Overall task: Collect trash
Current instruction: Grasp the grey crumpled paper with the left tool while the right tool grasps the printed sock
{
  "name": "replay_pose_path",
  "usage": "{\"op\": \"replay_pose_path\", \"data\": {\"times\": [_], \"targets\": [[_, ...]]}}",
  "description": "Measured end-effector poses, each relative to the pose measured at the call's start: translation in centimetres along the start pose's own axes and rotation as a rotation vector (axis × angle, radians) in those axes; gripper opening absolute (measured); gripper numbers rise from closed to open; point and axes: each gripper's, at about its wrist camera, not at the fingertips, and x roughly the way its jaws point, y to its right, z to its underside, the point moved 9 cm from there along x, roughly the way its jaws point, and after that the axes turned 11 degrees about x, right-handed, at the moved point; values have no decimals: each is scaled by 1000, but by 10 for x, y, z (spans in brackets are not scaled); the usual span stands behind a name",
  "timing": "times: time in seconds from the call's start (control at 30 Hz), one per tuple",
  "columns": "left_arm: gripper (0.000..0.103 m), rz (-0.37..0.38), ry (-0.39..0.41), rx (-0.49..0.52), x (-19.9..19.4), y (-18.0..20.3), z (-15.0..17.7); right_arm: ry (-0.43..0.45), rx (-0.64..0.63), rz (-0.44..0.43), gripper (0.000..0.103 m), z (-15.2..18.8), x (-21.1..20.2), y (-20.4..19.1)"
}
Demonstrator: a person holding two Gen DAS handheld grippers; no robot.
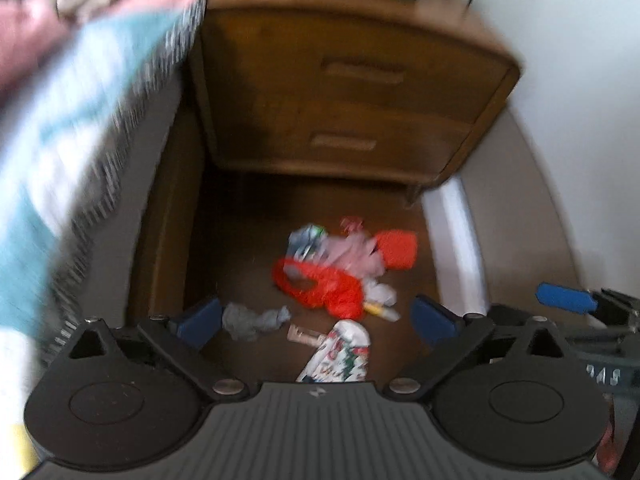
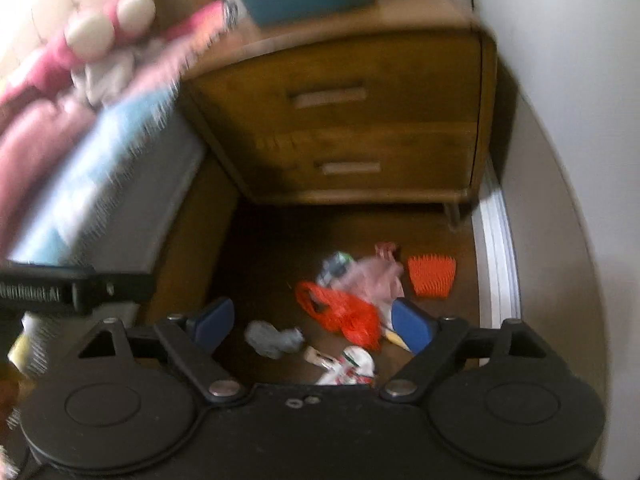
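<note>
Trash pile [image 1: 336, 276] on dark floor: crumpled red bag [image 1: 320, 284], pink plastic [image 1: 352, 254], grey wad [image 1: 256, 320], printed white wrapper [image 1: 340, 356], loosely clustered.

Floor gap between bed [image 1: 80, 140] (blurred, seemingly) and nightstand [image 1: 352, 92]

floor [image 2: 264, 248]: dark wood | nightstand [image 2: 360, 128]: two drawers | wall [image 2: 560, 80]: white
</note>
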Motion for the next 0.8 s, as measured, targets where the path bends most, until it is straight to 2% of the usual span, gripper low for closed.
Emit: {"op": "replay_pose_path", "data": {"times": [0.23, 0.43, 0.67, 0.8], "targets": [[102, -48, -109, -30, 131, -13, 60, -122, -41, 21, 87, 80, 106, 47], [102, -87, -169, -79, 223, -38, 86, -229, -152, 28, 87, 130, 180, 68], [102, -162, -262, 16, 303, -61, 107, -377, -191, -3, 86, 165, 242, 86], [102, -132, -272, 125, 333, -53, 110, -429, -98, -12, 85, 173, 274, 92]]}}
